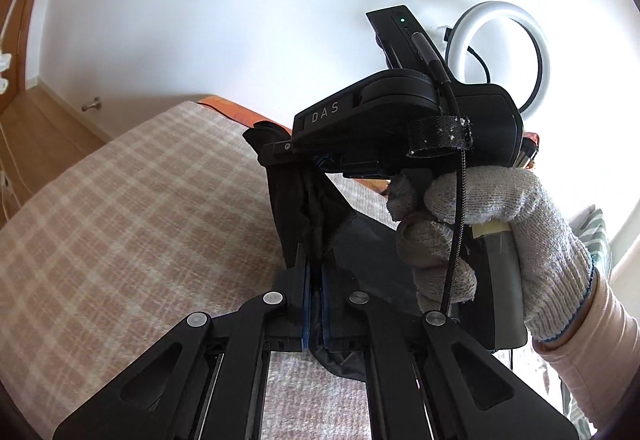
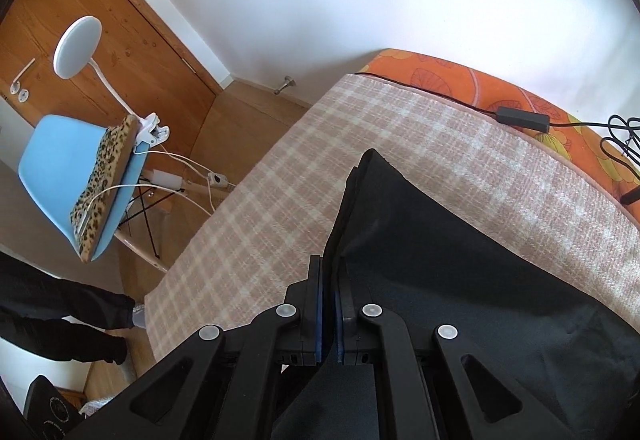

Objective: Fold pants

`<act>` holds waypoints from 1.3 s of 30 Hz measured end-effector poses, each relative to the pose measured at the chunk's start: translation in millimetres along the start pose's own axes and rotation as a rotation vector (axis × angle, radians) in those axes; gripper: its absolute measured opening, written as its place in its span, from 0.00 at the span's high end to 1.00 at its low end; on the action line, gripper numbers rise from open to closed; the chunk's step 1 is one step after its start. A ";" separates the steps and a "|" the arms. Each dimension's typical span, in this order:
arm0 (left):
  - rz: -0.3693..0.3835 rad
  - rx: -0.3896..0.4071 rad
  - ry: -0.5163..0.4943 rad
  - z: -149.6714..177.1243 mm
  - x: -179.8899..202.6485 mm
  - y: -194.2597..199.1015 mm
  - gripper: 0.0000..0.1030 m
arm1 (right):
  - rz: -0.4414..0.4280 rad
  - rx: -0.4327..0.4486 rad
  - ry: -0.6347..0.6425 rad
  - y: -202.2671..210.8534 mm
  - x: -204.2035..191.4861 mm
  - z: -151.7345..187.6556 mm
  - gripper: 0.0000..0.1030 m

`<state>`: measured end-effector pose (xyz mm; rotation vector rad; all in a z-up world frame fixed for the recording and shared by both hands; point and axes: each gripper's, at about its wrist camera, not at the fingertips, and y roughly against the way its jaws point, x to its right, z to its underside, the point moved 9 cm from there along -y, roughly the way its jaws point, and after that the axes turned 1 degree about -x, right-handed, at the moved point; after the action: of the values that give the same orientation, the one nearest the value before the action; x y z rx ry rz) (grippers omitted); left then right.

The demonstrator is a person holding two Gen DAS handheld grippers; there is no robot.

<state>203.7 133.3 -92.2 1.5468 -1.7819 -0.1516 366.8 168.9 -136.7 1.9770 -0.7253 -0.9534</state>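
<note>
The black pants [image 2: 460, 264] hang lifted over a bed with a pink checked blanket [image 2: 280, 175]. My right gripper [image 2: 330, 304] is shut on an edge of the pants, and the cloth spreads away to the right and down. My left gripper [image 1: 316, 296] is shut on another edge of the pants [image 1: 304, 215], which rises as a bunched strip between its blue pads. In the left wrist view the right gripper's black body [image 1: 400, 119] sits close ahead, held by a white gloved hand [image 1: 492, 240], also gripping the same strip of cloth.
An orange flowered sheet [image 2: 460, 75] with a black cable and adapter [image 2: 524, 119] lies at the bed's far edge. A blue chair [image 2: 76, 179] with a clamp lamp stands left on the wood floor. A ring light [image 1: 504, 51] stands by the white wall.
</note>
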 end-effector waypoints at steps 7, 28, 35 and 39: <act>0.009 -0.018 -0.034 3.3 12.6 -10.3 0.97 | -0.018 0.026 0.011 11.1 -4.1 1.9 0.98; 0.291 -0.272 -0.311 106.3 230.6 -107.7 0.97 | 0.136 0.176 -0.234 159.3 239.1 112.8 0.98; 0.303 -0.388 -0.357 153.8 261.1 -135.7 0.97 | 0.066 0.177 -0.357 156.6 301.1 166.4 0.98; 0.292 -0.408 -0.342 157.2 259.1 -144.3 0.97 | 0.005 0.194 -0.376 155.8 306.0 164.8 0.83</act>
<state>229.9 -193.8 -163.0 1.0022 -2.0600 -0.6249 377.1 -209.6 -178.8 1.9793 -1.0640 -1.3132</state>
